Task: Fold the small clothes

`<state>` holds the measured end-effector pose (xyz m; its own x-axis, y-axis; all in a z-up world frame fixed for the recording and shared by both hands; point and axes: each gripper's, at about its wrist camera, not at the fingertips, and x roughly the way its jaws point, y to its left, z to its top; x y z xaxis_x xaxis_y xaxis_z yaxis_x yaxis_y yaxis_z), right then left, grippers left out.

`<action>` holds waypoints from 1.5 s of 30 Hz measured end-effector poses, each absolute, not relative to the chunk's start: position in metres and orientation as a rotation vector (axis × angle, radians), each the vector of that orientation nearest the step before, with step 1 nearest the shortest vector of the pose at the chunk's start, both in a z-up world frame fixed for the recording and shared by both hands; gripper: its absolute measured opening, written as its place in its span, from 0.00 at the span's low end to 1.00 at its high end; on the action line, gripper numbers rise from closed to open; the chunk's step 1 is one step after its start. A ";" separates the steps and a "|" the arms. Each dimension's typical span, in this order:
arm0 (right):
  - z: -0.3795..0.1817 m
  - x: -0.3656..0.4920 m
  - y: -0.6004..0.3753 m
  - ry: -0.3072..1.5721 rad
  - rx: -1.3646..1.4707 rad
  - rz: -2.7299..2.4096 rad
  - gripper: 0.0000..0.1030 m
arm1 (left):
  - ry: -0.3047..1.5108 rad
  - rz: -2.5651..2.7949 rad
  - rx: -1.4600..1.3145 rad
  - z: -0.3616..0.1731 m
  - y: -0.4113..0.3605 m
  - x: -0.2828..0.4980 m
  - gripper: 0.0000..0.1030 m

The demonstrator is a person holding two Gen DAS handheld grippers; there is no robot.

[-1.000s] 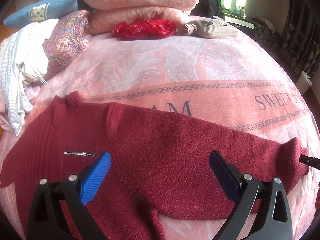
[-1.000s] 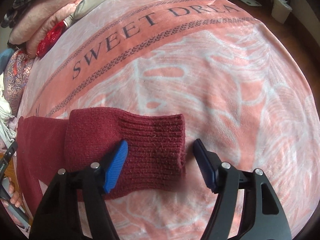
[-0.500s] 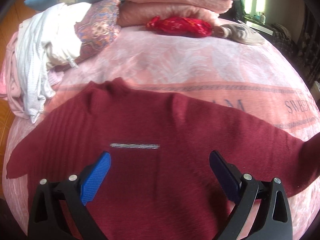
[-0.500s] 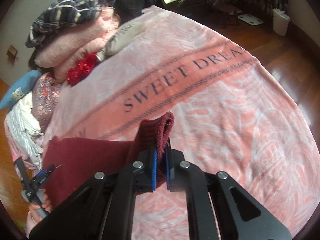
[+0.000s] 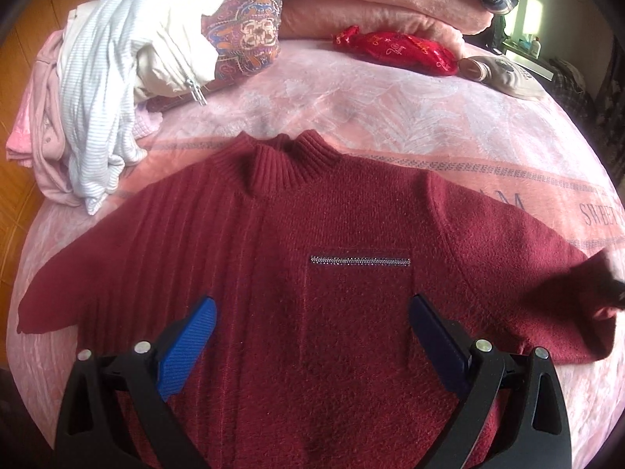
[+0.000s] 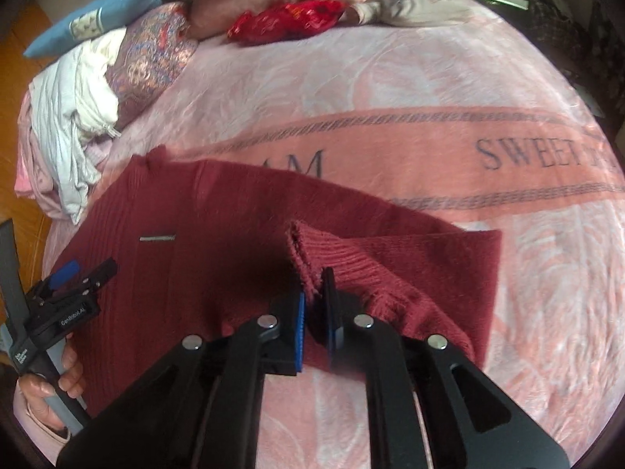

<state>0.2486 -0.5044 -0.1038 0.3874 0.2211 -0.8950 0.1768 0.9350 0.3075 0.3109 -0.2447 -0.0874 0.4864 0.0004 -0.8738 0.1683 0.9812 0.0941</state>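
A dark red knit sweater (image 5: 312, 242) lies flat, front up, on the pink bed blanket, collar away from me, with a small silver strip on the chest. My left gripper (image 5: 312, 324) is open and empty, hovering over the sweater's lower chest. My right gripper (image 6: 314, 305) is shut on the ribbed cuff of the sweater's right sleeve (image 6: 390, 262) and holds it lifted and folded back over the sleeve toward the body. The left gripper also shows in the right wrist view (image 6: 74, 273), at the sweater's left side. The left sleeve (image 5: 78, 293) lies spread out flat.
A heap of white and pink clothes (image 5: 97, 90) lies at the bed's left edge, beside a patterned cushion (image 5: 246, 35). Folded pink blankets (image 5: 371, 4), a red pouch (image 5: 394, 51) and a beige cap (image 5: 504, 74) sit at the far side. Wooden floor (image 5: 15, 78) lies to the left.
My right gripper closed on the sleeve cuff, lifted it and carried it left over the sleeve. My left gripper moved left along the sweater to above its chest, staying open.
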 end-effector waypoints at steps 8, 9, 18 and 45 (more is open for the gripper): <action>-0.093 0.219 -0.544 1.098 0.540 0.095 0.46 | 1.104 -0.212 0.154 -0.099 -0.280 0.306 0.96; -0.092 0.215 -0.553 1.094 0.536 0.068 0.46 | 1.120 -0.246 0.145 -0.102 -0.292 0.303 0.96; -0.110 0.170 -0.612 1.051 0.585 -0.012 0.45 | 1.204 -0.485 0.150 -0.113 -0.396 0.290 0.96; -0.117 0.121 -0.625 1.013 0.608 -0.040 0.47 | 1.113 -0.583 0.066 -0.062 -0.378 0.276 0.15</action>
